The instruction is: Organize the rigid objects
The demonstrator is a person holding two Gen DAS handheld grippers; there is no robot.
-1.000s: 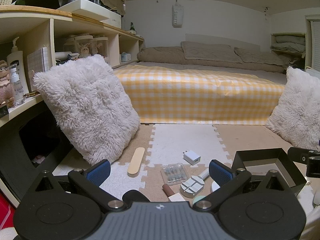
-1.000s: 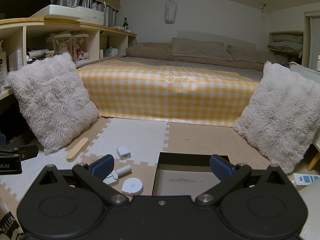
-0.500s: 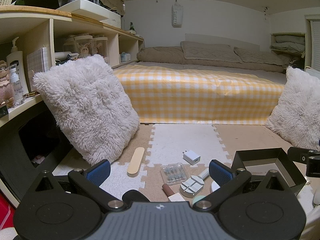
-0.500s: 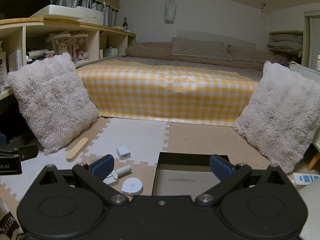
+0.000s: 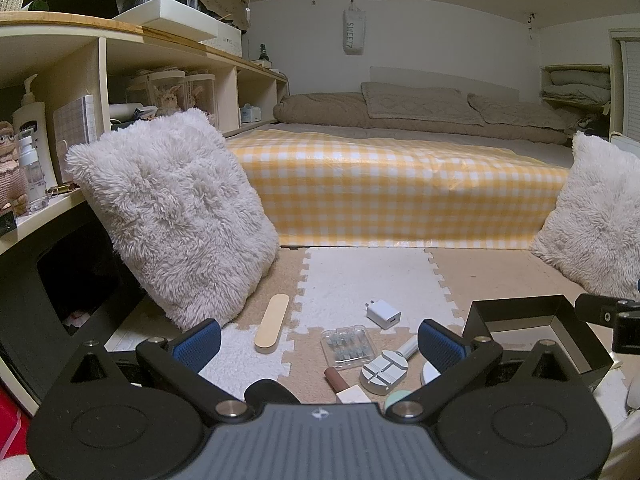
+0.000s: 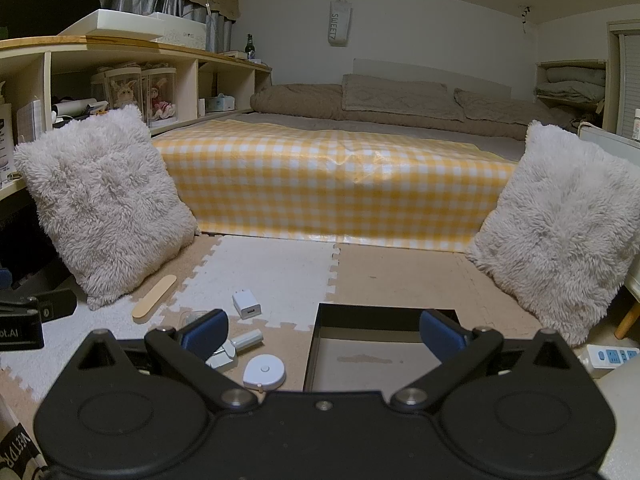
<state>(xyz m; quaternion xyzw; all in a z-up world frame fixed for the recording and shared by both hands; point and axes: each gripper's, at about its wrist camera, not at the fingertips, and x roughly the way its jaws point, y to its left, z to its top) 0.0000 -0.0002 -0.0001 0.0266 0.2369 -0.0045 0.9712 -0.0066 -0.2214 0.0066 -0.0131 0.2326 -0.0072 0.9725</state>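
Your left tool (image 5: 318, 342) hangs low over the floor mat (image 5: 360, 284) with its blue pads spread wide apart and nothing between them. Your right tool (image 6: 323, 330) is likewise spread apart and empty, poised above the near edge of the black box (image 6: 384, 318).

The box sits open on the mat, to the right of the scattered items, and its inside looks bare. In the left view the same box (image 5: 520, 312) lies right of your left tool.

The loose items lie on the mat between the left pillow (image 5: 172, 216) and the box. The wooden stick (image 5: 272, 326) lies nearest the pillow, angled across a mat seam. The white charger (image 5: 383, 314) sits on the white tile, apart from the rest. Just in front of it is the clear case (image 5: 347, 347), and beside that the grey round tool (image 5: 383, 372), with a white tube (image 5: 408, 347) touching its far side. A brown stick (image 5: 338, 380) lies close below the case, partly hidden by your left tool.

From the right view, the white tape measure (image 6: 264, 370) rests just left of the box, near the tube (image 6: 248, 338).

A right pillow (image 6: 556, 232) leans beyond the box, by the checked bed (image 6: 332, 196).
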